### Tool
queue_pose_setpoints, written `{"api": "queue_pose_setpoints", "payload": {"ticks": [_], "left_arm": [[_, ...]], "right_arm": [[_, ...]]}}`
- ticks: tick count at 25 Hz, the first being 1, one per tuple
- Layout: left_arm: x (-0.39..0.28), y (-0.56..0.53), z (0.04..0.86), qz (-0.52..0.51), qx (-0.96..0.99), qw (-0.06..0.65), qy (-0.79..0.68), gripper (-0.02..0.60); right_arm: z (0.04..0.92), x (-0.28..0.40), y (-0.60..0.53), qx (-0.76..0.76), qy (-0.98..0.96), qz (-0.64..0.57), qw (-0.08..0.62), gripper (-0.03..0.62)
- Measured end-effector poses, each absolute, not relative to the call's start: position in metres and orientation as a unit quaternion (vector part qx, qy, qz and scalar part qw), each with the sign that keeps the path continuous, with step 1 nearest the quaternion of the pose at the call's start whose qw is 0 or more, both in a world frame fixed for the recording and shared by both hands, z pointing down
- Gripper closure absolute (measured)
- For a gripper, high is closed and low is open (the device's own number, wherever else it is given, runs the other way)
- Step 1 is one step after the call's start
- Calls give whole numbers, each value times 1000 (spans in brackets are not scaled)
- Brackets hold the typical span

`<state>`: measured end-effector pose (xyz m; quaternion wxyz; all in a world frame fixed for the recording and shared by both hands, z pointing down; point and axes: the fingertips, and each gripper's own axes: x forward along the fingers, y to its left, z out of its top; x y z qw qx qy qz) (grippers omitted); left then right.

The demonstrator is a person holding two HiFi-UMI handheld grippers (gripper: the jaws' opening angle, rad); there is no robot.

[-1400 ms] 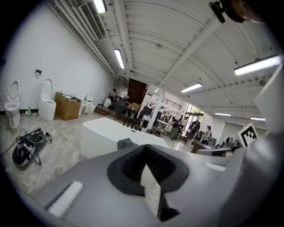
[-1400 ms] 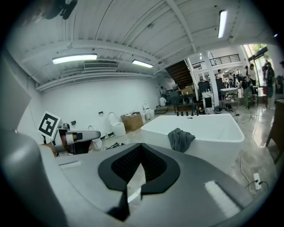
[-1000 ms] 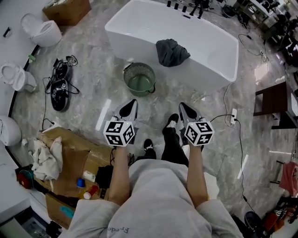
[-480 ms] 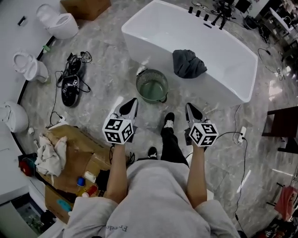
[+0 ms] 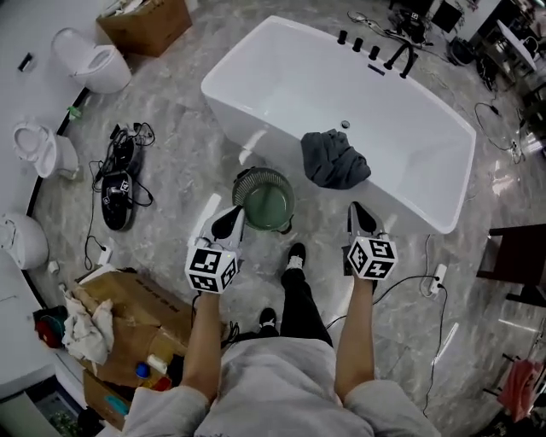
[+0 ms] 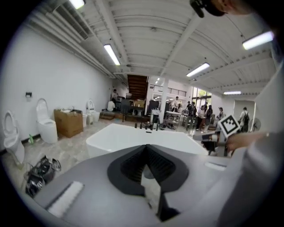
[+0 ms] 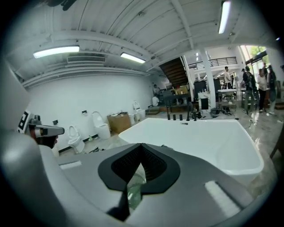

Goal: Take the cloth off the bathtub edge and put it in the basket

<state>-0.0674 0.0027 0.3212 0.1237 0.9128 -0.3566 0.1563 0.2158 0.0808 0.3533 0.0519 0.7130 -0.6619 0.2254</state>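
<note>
A dark grey cloth (image 5: 334, 160) lies crumpled over the near edge of the white bathtub (image 5: 281, 81). A round green basket (image 5: 266, 199) stands on the floor against the tub's front. Just left of the basket is my left gripper (image 5: 234, 215), shut and empty. My right gripper (image 5: 359, 210) is below and slightly right of the cloth, apart from it, also shut and empty. In the left gripper view the left gripper (image 6: 145, 148) points at the bathtub (image 6: 128, 137). In the right gripper view the right gripper (image 7: 141, 147) faces the bathtub (image 7: 204, 137); the cloth is hidden.
Toilets (image 5: 92, 61) stand along the left wall with a cardboard box (image 5: 147, 23). Black shoes and cables (image 5: 118, 183) lie on the floor at left, an open carton (image 5: 128, 316) at lower left. A power strip (image 5: 438, 277) with cord lies at right, near a dark stool (image 5: 520, 256).
Both grippers have moved forward toward the bathtub, and the cloth and basket now lie much closer to them. Both pairs of jaws stay shut.
</note>
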Motion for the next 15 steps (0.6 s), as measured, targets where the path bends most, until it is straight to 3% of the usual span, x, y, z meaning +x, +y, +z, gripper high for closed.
{"api": "queue_pose_setpoints", "payload": {"ticks": [7, 10, 15], "left_arm": [[-12, -125, 342, 132, 901, 98, -402, 525], [29, -149, 369, 135, 907, 88, -388, 525], [93, -159, 446, 164, 930, 110, -311, 525]], "right_arm": [[347, 325, -31, 785, -600, 150, 28, 592], [380, 341, -70, 779, -600, 181, 18, 592], [445, 330, -123, 718, -664, 180, 105, 589]]}}
